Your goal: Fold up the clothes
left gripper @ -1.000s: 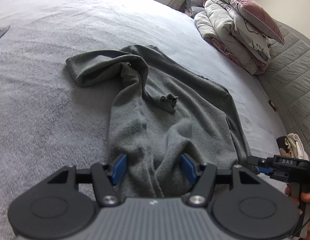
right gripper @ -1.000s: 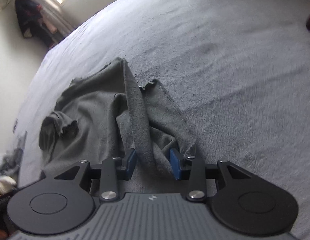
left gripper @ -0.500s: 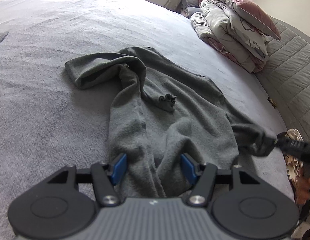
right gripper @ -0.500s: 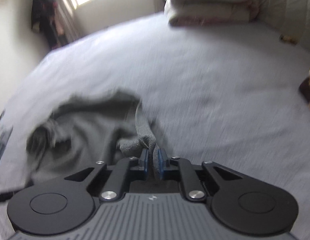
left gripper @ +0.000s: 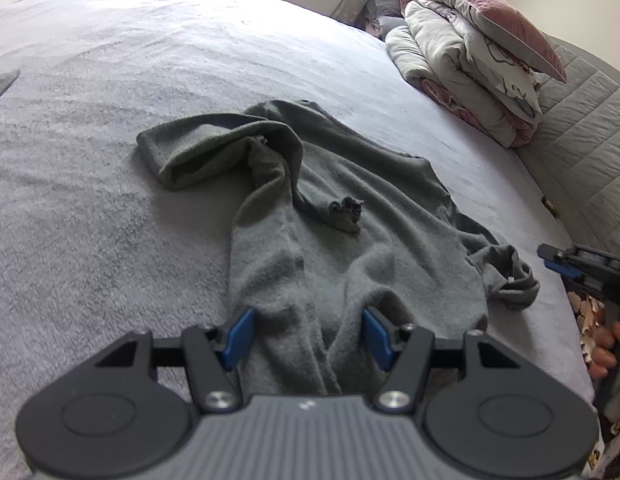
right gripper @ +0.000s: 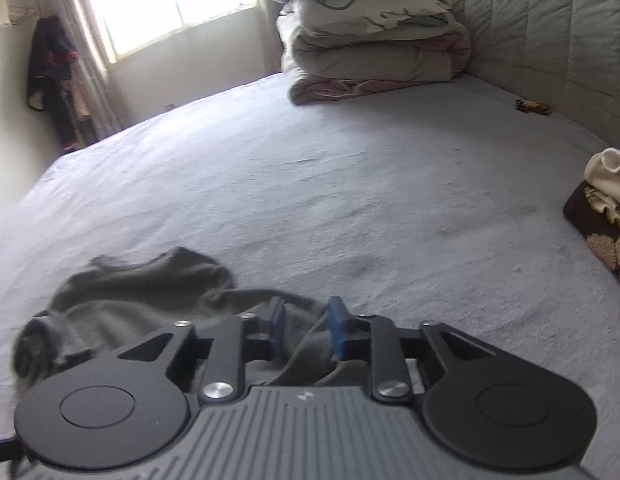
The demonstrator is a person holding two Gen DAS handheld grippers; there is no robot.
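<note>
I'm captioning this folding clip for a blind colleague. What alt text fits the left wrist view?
A crumpled grey garment lies spread on a grey bed, its near end between the open blue pads of the left gripper. The right gripper enters from the right edge; folded bedding is stacked behind.

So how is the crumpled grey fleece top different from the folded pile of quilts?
The crumpled grey fleece top lies rumpled and unfolded mid-bed; the folded pile of quilts is stacked neatly by the quilted headboard. The top is plain dark grey; the pile mixes pale grey and pink. Both rest on the grey bedspread.
</note>
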